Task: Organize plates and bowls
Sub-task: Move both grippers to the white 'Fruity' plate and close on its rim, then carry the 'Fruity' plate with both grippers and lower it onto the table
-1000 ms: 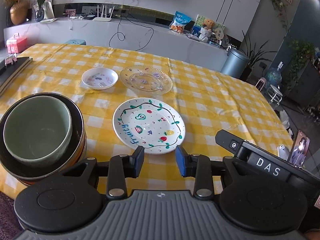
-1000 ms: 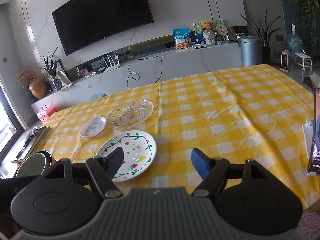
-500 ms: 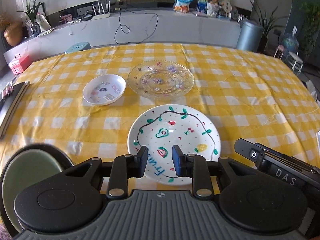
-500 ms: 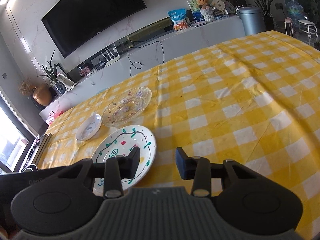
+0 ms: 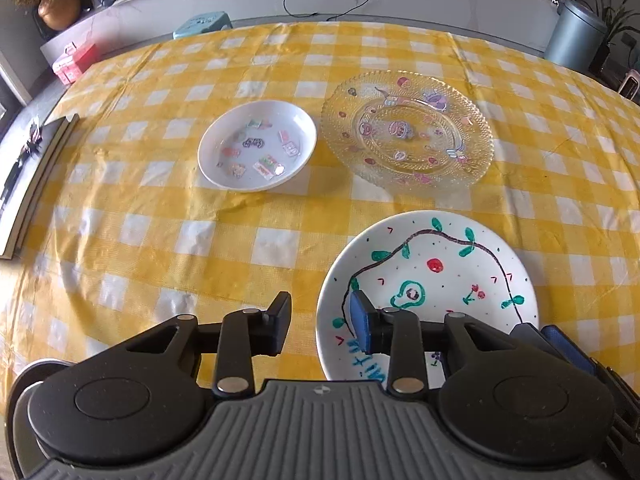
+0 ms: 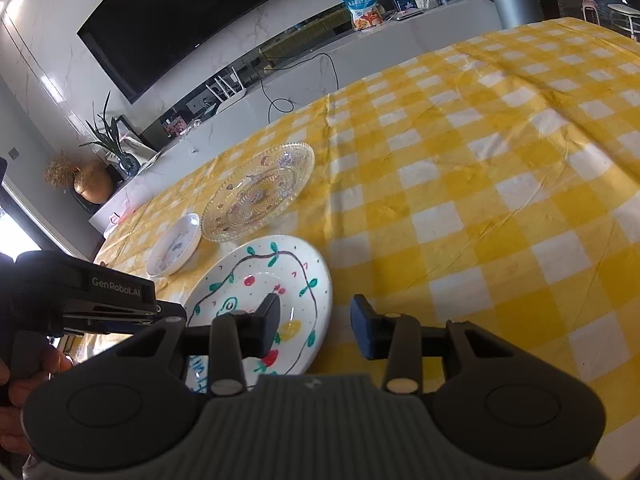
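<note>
Ceramic, white, hand-painted with a vine and fruit: the painted plate (image 5: 432, 276) lies flat on the yellow checked tablecloth (image 5: 160, 240), nearest of three dishes; beyond it sit the glass plate (image 5: 406, 128) and the small white dish (image 5: 258, 146), near each other but apart. Left gripper (image 5: 320, 320) straddles the painted plate's left rim, jaws opening, one pad over the cloth and one above the plate's face, nothing pinched yet. Right gripper (image 6: 316, 324) straddles the opposite rim, jaws part-spread and steady, also gripping nothing; whether any pad touches the glaze cannot be told. Judgement: step in hand is a two-sided pick-up of this plate, probably for stacking. To do it well, slide the lower finger under the lip without dragging cloth, close both sides evenly, lift level; a glazed rim will likely slip if pinched shallow.
</note>
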Tool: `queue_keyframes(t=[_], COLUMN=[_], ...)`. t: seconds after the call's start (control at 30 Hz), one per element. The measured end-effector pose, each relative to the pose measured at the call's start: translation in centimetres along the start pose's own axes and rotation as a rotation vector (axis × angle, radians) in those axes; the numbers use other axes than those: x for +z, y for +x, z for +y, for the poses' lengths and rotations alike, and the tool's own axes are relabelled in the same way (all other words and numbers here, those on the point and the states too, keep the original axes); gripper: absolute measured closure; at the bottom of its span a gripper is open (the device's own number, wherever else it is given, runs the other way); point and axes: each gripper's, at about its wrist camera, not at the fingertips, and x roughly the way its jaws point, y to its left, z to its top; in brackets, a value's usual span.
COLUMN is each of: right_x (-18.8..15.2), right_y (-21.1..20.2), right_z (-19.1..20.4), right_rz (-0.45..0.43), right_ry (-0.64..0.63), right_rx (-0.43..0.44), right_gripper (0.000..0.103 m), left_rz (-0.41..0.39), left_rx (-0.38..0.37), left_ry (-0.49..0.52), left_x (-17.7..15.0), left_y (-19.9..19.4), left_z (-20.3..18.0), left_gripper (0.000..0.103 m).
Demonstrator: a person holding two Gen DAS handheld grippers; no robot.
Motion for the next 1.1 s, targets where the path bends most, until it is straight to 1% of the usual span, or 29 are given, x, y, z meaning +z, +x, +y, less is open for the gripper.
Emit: queue_keyframes(t=[0.07,0.13,0.17,0.2,0.23,0.27,0.3,0.33,0.4,0.47,0.53,0.63,0.73,0.83,0.9,0.97,1.07,1.1], right_x=[0.1,0.1,0.1,0.1,0.2,0.2,0.1,0.1,0.2,0.3,0.6,1.0,1.3,1.5,1.5,1.6,1.6,1.6], right_y=[0.1,0.1,0.1,0.1,0.2,0.3,0.3,0.3,0.2,0.0,-0.5,-1.3,-2.2,-2.6,-2.7,-2.7,-2.7,-2.6], right_z=[-0.1,-0.2,-0.3,-0.3,-0.4,-0.5,-0.6,-0.7,-0.9,-1.1,-1.7,-3.1,-4.6,-6.0,-6.5,-6.5,-6.3,-6.3], right_rz=[-0.001,0.0,-0.001,0.001,0.008,0.013,0.018,0.025,0.028,0.025,0.014,0.002,-0.018,-0.024,-0.021,-0.022,-0.026,-0.029], right_ry=[0.009,0.014,0.018,0.021,0.026,0.032,0.04,0.047,0.06,0.063,0.076,0.108,0.132,0.177,0.202,0.204,0.195,0.193], right_rx=[0.006,0.01,0.009,0.008,0.007,0.005,0.006,0.011,0.006,-0.01,-0.037,-0.059,-0.085,-0.072,-0.054,-0.051,-0.056,-0.058], right_gripper=[0.063,0.063,0.064,0.068,0.076,0.08,0.087,0.093,0.095,0.095,0.095,0.095,0.094,0.091,0.091,0.091,0.091,0.091], left_rz=[0.002,0.0,0.004,0.006,0.009,0.01,0.008,0.006,0.009,0.02,0.025,0.016,-0.002,-0.054,-0.091,-0.109,-0.168,-0.177], left_rx=[-0.015,-0.027,-0.038,-0.053,-0.065,-0.064,-0.06,-0.056,-0.061,-0.082,-0.111,-0.148,-0.206,-0.255,-0.295,-0.304,-0.3,-0.3], left_ry=[-0.018,-0.024,-0.032,-0.04,-0.044,-0.048,-0.05,-0.051,-0.054,-0.059,-0.058,-0.047,-0.053,-0.097,-0.158,-0.191,-0.171,-0.159], left_x=[-0.1,0.3,0.4,0.4,0.4,0.4,0.4,0.3,0.2,-0.2,-0.7,-1.9,-3.1,-4.2,-5.0,-5.7,-6.3,-6.4], left_y=[0.3,0.5,0.6,0.6,0.5,0.5,0.4,0.4,0.2,-0.1,-0.4,-1.0,-1.4,-1.5,-1.3,-1.0,-1.1,-1.1], left_z=[0.1,0.1,0.2,0.2,0.3,0.2,0.2,0.1,0.0,-0.2,-0.8,-2.0,-2.7,-2.6,-1.9,-1.4,-1.4,-1.5], left_gripper=[0.061,0.061,0.064,0.071,0.074,0.076,0.077,0.077,0.08,0.082,0.082,0.082,0.082,0.083,0.078,0.077,0.077,0.077])
